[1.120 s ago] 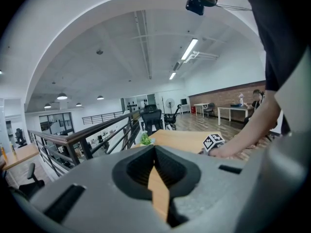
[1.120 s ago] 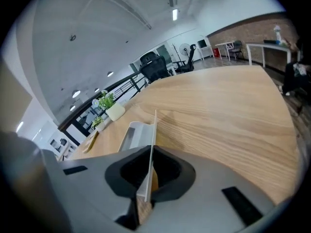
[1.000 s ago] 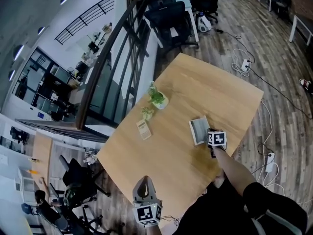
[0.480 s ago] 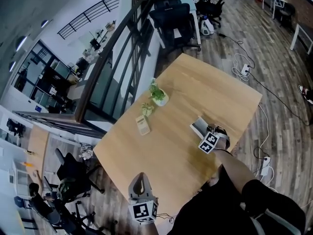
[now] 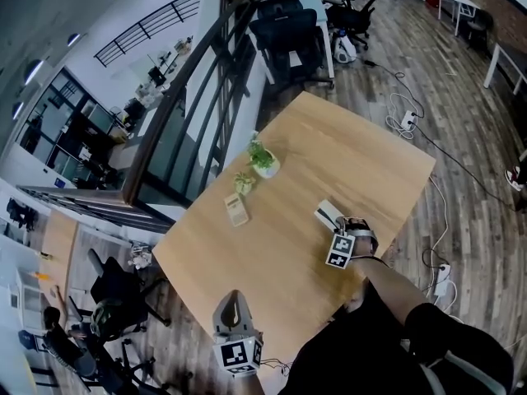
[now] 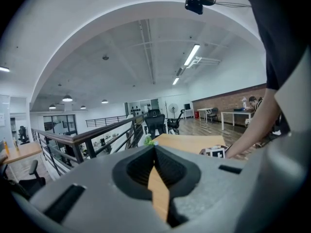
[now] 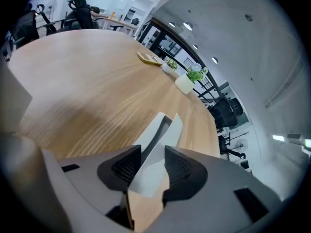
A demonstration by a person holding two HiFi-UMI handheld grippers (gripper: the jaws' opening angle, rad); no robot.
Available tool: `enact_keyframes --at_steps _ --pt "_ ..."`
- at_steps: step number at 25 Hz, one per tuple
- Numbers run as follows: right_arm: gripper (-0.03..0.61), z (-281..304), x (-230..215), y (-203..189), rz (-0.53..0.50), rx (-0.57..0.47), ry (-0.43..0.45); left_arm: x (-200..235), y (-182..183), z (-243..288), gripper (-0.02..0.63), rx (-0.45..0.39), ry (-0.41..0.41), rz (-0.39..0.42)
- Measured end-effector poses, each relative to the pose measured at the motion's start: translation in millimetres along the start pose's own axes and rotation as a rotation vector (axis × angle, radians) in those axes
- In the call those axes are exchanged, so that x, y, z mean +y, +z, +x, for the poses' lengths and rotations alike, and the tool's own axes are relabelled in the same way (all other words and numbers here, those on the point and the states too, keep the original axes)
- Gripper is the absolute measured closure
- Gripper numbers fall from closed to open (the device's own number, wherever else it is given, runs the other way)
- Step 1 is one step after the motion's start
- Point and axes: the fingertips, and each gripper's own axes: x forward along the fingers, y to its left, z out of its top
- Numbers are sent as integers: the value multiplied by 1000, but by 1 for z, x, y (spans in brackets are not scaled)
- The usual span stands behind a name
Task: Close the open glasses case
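The right hand-held gripper [image 7: 152, 155] is clenched across the near end of the glasses case [image 7: 164, 130], which lies on the bench [image 5: 329, 155] toward the person's side. A squeeze there would, I judge, bring lid and base together. The two halves stand only a narrow wedge apart, and nothing shows inside through the slit. The left hand-held gripper [image 6: 155, 148] hangs off the bench's near edge, jaws pressed together on nothing — apparently parked out of the way.
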Motion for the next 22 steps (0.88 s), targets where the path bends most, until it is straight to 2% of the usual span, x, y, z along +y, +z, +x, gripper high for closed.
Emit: enact_keyframes --at_steps 3,5,9,11,15,22 --pt "399 -1 14 6 30 -30 73 -2 -2 -3 612 1 -8 1" --pt "394 -1 22 9 100 -51 138 -2 -2 -5 612 4 -1 -7" --pt "410 -2 18 11 366 -110 203 1 -4 -9 612 3 -2 -2" --pt "449 -1 12 10 465 -135 217 5 -7 -11 612 9 8 -8" --pt "522 2 6 6 475 -118 202 6 -12 -15 612 16 14 -12" --pt "549 8 3 5 492 -74 208 7 -14 -14 612 15 23 -17"
